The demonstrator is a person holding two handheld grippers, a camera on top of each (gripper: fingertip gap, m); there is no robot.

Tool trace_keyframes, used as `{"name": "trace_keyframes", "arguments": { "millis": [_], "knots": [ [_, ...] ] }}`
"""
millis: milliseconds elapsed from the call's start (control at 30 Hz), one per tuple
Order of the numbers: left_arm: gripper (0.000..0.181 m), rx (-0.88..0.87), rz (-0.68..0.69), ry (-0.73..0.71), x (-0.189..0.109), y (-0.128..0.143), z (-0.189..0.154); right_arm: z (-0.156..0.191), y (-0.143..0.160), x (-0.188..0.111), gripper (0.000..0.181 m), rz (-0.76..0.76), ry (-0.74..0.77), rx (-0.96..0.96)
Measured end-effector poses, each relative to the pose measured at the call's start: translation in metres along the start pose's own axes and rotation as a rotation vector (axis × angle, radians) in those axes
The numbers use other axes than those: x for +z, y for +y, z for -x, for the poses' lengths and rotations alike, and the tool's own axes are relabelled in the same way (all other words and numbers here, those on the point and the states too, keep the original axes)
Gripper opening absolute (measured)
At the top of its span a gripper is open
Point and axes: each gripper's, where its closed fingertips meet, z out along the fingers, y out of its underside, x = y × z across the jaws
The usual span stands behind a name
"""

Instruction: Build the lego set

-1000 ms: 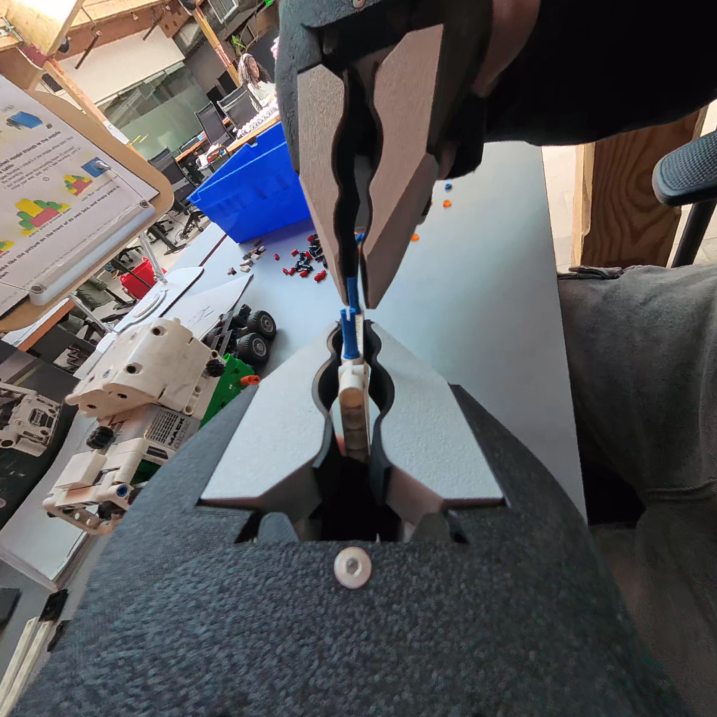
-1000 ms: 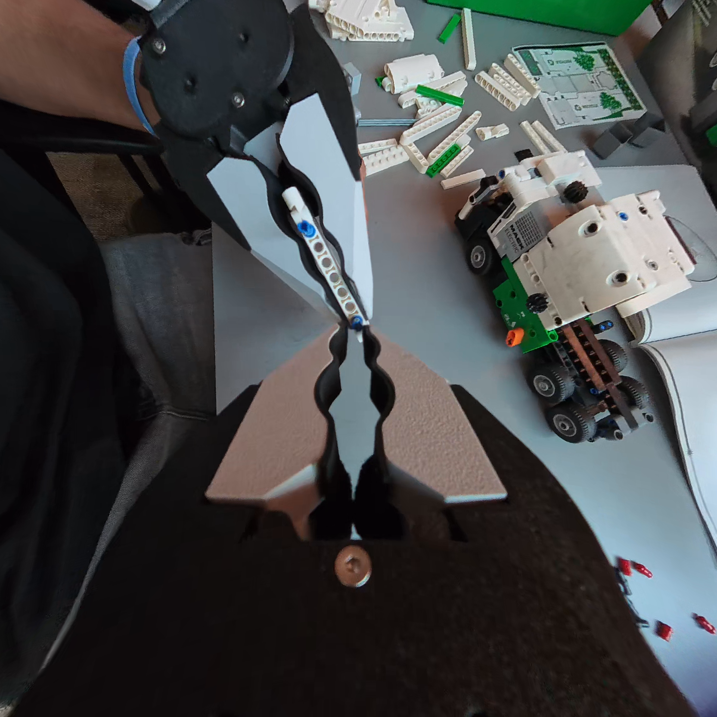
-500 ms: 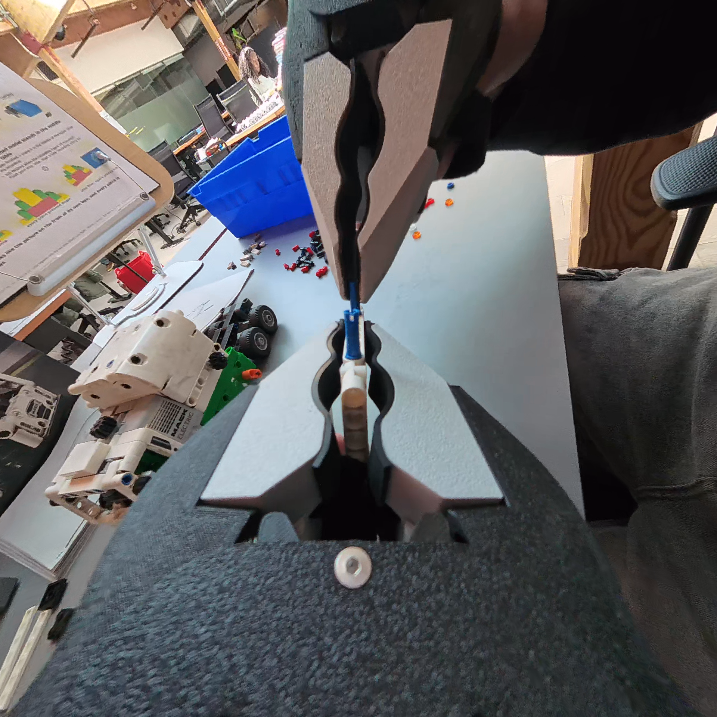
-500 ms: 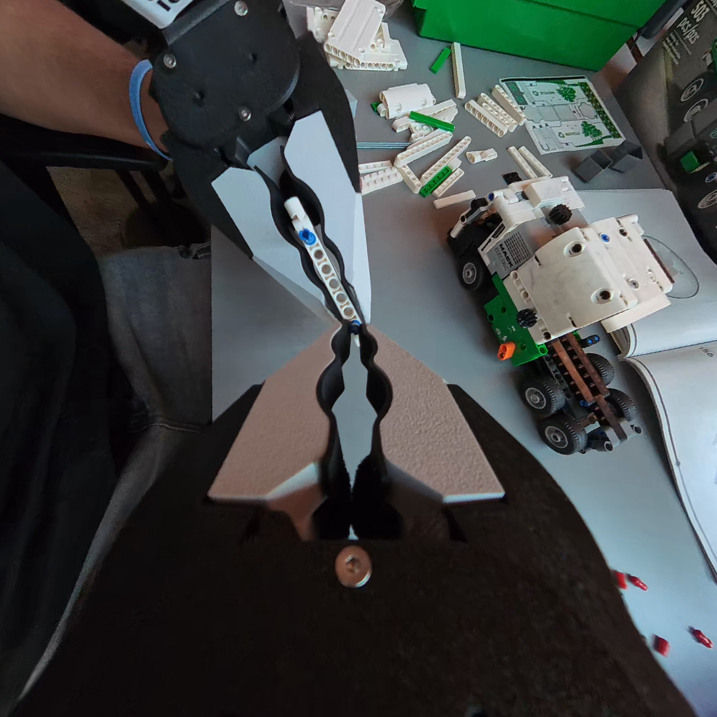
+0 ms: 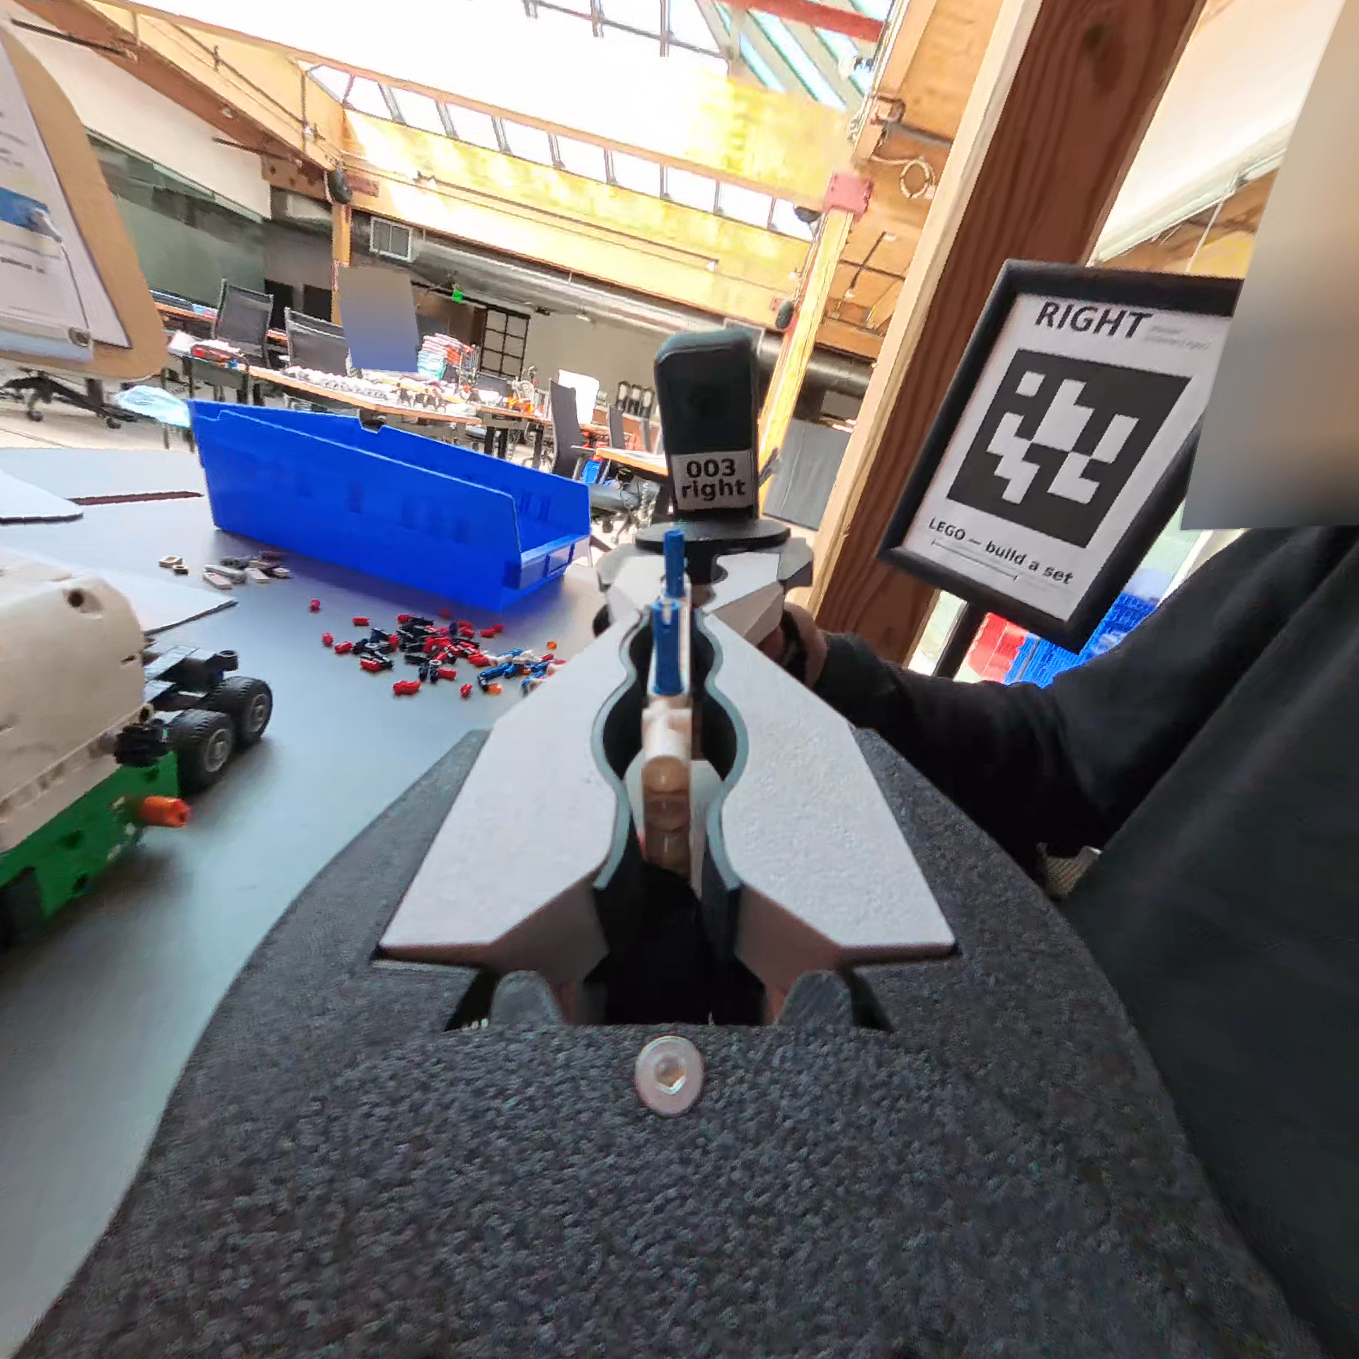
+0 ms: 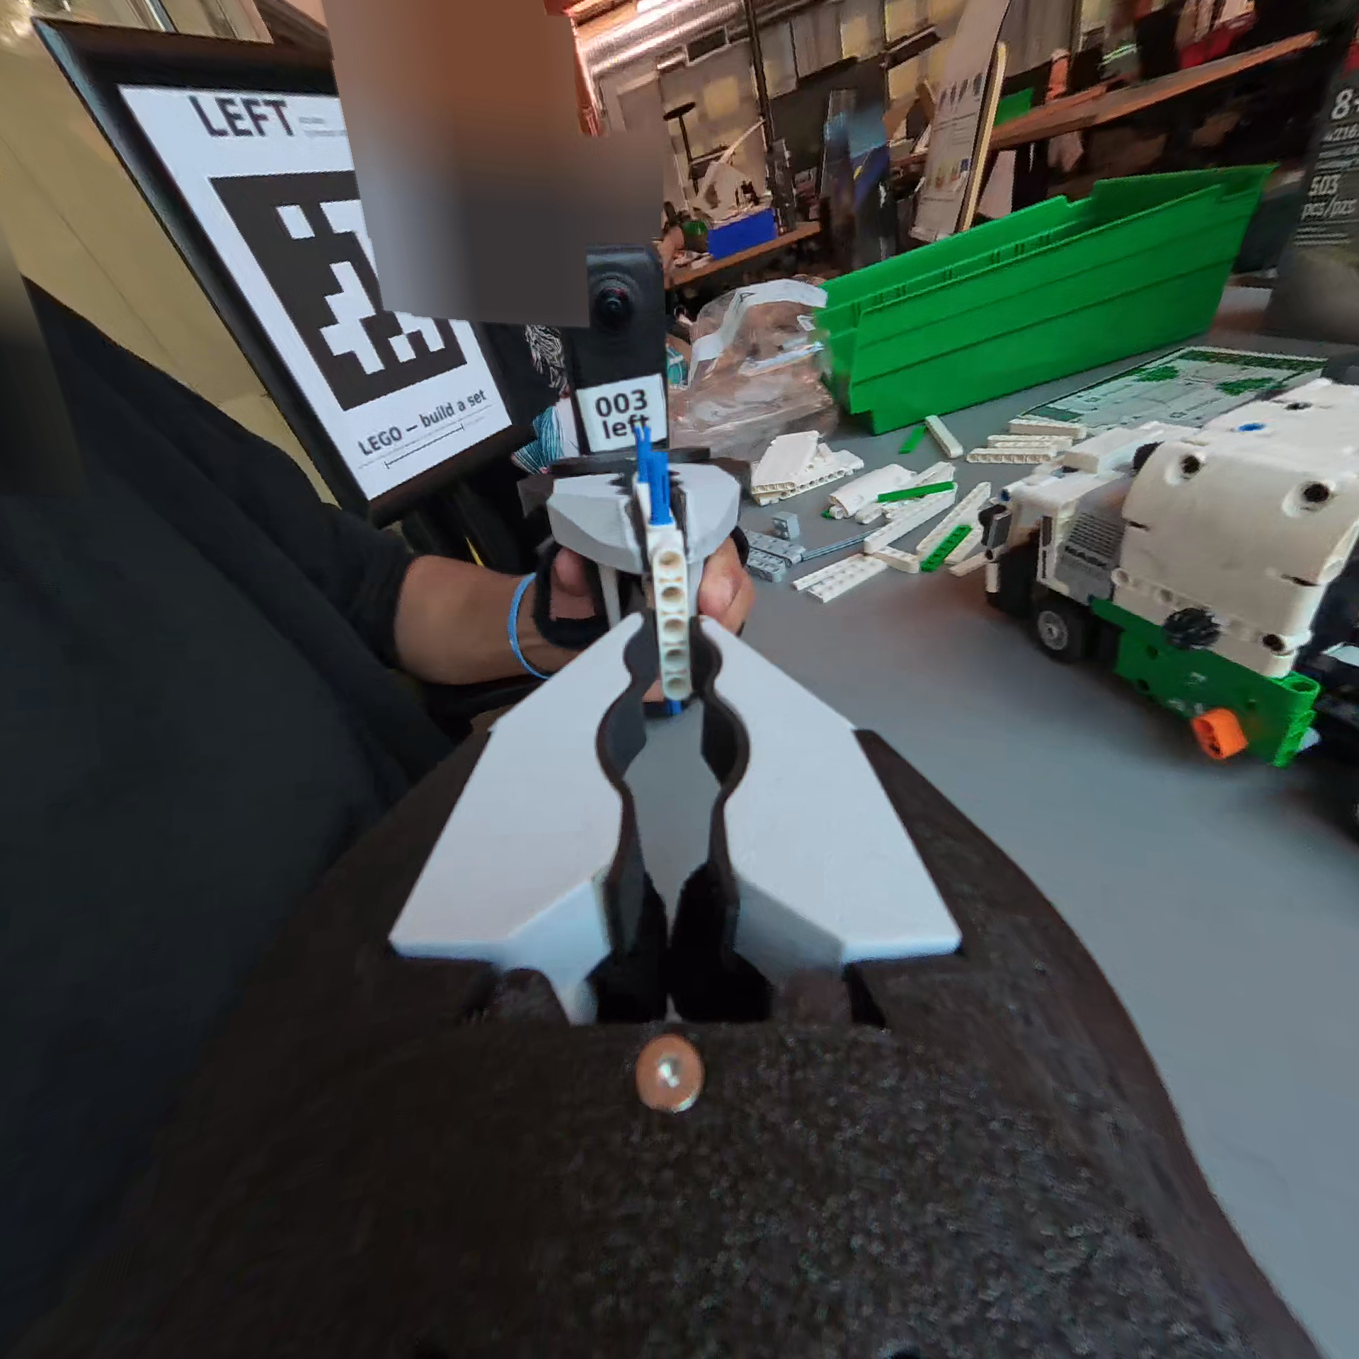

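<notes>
**Holding a white beam between two grippers above the grey table**

Gripping the white beam point(image 6: 673, 588) edge-on, my left gripper point(image 5: 671, 625) stands closed on it, with blue pins point(image 5: 665, 651) sticking out of the beam near the fingertips. My right gripper point(image 6: 665, 647) meets the beam's other end; its fingertips pinch that end while the wavy gap behind them stays apart, and a blue pin point(image 6: 671, 707) shows just under the beam there. Both grippers hang over the near edge of the grey table point(image 6: 956, 846), facing each other, my hands wrapped round their handles.

Largest on the table, the half-built truck point(image 6: 1191, 559), white on top with a green base and black wheels, sits to my right gripper's right. Behind it lies a long green bin point(image 6: 1029, 323), and in the left wrist view a blue bin point(image 5: 382, 493) rests farther along the table. Loose white beams point(image 6: 904, 529) with a few green strips lie scattered between truck and green bin, beside a crumpled clear bag point(image 6: 743, 368). Smallest, a spill of red, black and blue pins point(image 5: 441, 651) lies just before the blue bin.
</notes>
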Motion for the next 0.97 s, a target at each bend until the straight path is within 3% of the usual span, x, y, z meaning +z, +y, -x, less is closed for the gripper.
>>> {"name": "trace_keyframes", "arguments": {
  "millis": [33,167,300,400,667,867,900,967],
  "knots": [
    [0.006,0.021,0.024,-0.009,0.0,0.002,0.0,0.001,0.0,-0.001,0.006,-0.006,-0.013,0.025],
    [0.044,0.224,0.166,-0.132,-0.01,0.011,0.015,-0.01,-0.005,-0.015,0.006,-0.051,-0.03,0.255],
    [0.051,0.623,0.346,-0.268,-0.018,0.023,0.027,-0.021,-0.002,-0.029,0.006,-0.072,-0.05,0.474],
    [0.051,0.774,0.458,-0.322,-0.024,0.037,0.036,-0.032,0.012,-0.031,0.006,-0.025,0.01,0.502],
    [0.044,0.814,0.579,-0.308,-0.036,0.055,0.045,-0.032,0.023,-0.03,0.007,0.059,0.002,0.528],
    [0.04,0.739,0.612,-0.35,-0.035,0.064,0.053,-0.046,0.032,-0.024,0.007,0.1,0.101,0.482],
    [0.04,0.701,0.623,-0.363,-0.035,0.066,0.056,-0.052,0.031,-0.025,0.009,0.099,0.155,0.44],
    [0.04,0.569,0.66,-0.363,-0.034,0.075,0.061,-0.061,0.028,-0.037,0.03,0.121,0.279,0.359]
  ]
}}
